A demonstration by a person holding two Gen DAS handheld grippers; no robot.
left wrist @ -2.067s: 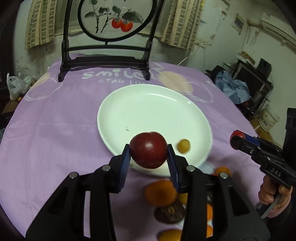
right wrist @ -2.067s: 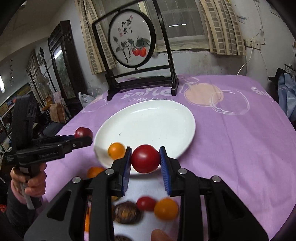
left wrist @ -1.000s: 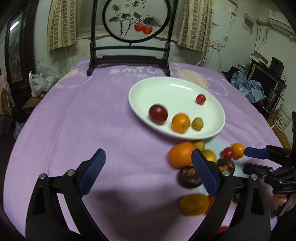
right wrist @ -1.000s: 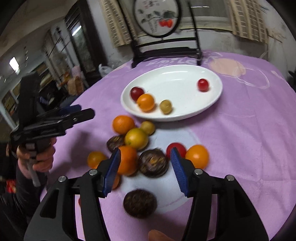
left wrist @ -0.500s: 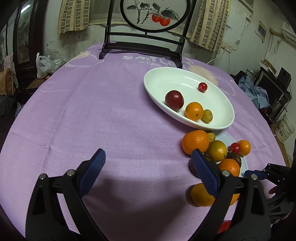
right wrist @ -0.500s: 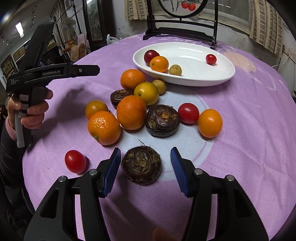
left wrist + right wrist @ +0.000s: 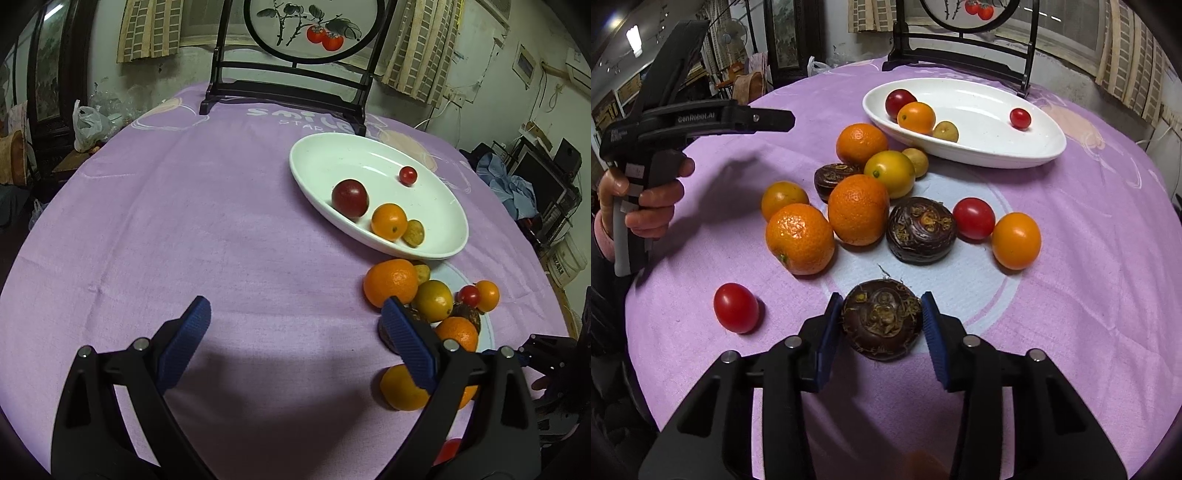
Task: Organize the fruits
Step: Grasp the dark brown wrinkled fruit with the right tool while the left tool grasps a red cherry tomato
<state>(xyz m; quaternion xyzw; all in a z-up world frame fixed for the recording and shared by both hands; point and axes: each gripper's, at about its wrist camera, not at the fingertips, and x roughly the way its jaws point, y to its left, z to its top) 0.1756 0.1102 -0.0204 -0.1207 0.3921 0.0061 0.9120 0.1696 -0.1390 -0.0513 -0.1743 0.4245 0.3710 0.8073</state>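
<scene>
A dark brown water chestnut [image 7: 882, 323] lies on the purple cloth between the blue pads of my right gripper [image 7: 881, 295]. Its jaws are closing and both pads touch the chestnut's sides. Beyond it sit several oranges [image 7: 799, 238], a second water chestnut [image 7: 921, 230], red tomatoes [image 7: 973, 218] and yellow fruits. The white oval plate [image 7: 982, 110] holds a dark red plum [image 7: 899, 101], an orange [image 7: 916, 117], a small yellow-green fruit and a cherry tomato [image 7: 1020, 118]. My left gripper [image 7: 295, 306] stands open over bare cloth, left of the fruit pile [image 7: 391, 282].
A lone red tomato [image 7: 735, 307] lies left of the right gripper. A person's hand [image 7: 650, 210] holds the left gripper [image 7: 788, 122] at the table's left side. A black-framed round screen [image 7: 295, 92] stands behind the plate. Furniture and clutter ring the round table.
My right gripper has come down and forward over the near water chestnut, and its jaws have narrowed onto it. The left gripper stayed open and hardly moved.
</scene>
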